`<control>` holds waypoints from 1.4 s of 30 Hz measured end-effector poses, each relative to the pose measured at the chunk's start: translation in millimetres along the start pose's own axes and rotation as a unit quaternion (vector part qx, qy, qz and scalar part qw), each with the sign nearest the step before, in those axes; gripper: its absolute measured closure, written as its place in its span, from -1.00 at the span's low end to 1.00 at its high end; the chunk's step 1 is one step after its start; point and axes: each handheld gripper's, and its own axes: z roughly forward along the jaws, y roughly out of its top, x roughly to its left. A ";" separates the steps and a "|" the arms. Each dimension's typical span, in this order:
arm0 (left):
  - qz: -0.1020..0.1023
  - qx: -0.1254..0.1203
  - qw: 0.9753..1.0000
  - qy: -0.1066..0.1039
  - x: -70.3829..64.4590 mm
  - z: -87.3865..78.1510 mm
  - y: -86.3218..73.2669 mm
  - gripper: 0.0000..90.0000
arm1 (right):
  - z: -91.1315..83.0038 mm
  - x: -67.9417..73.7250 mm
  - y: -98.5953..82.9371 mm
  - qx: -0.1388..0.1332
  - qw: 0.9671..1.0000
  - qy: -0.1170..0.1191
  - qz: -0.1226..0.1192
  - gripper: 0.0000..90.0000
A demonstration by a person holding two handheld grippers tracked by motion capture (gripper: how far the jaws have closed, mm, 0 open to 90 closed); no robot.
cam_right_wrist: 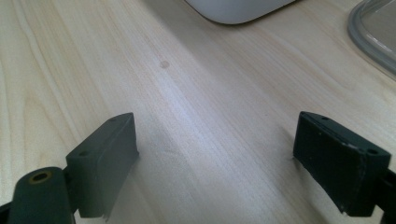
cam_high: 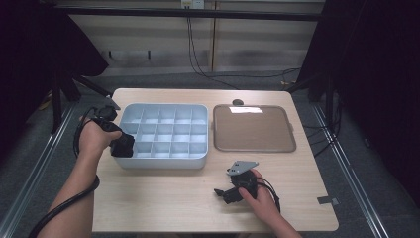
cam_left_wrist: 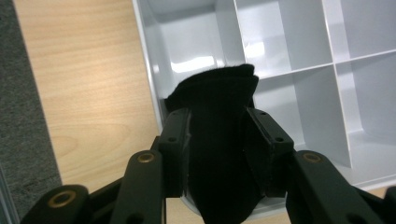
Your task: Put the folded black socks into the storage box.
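Note:
My left gripper [cam_high: 122, 145] is shut on a black soft cloth-like piece [cam_left_wrist: 215, 93] and holds it over the front left corner compartments of the pale grey compartment box [cam_high: 200, 161]. In the left gripper view the jaws press the black piece from both sides, and the box's white dividers [cam_left_wrist: 289, 70] lie just beyond it. My right gripper [cam_high: 222, 195] rests low over the bare wooden table, in front of the box's right end. It stands wide open with nothing between its fingers [cam_right_wrist: 105, 158].
A clear flat lid [cam_high: 254, 129] lies right of the box, and its rim [cam_right_wrist: 373, 42] shows at the upper right of the right gripper view. A small dark object [cam_high: 237, 102] sits behind the lid. Table edges run close on both sides.

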 end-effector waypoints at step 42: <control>0.009 0.013 1.000 -0.002 -5.8 -24.7 10.9 1.00 | 0.0 0.0 0.0 0.000 1.000 0.000 0.000 -0.71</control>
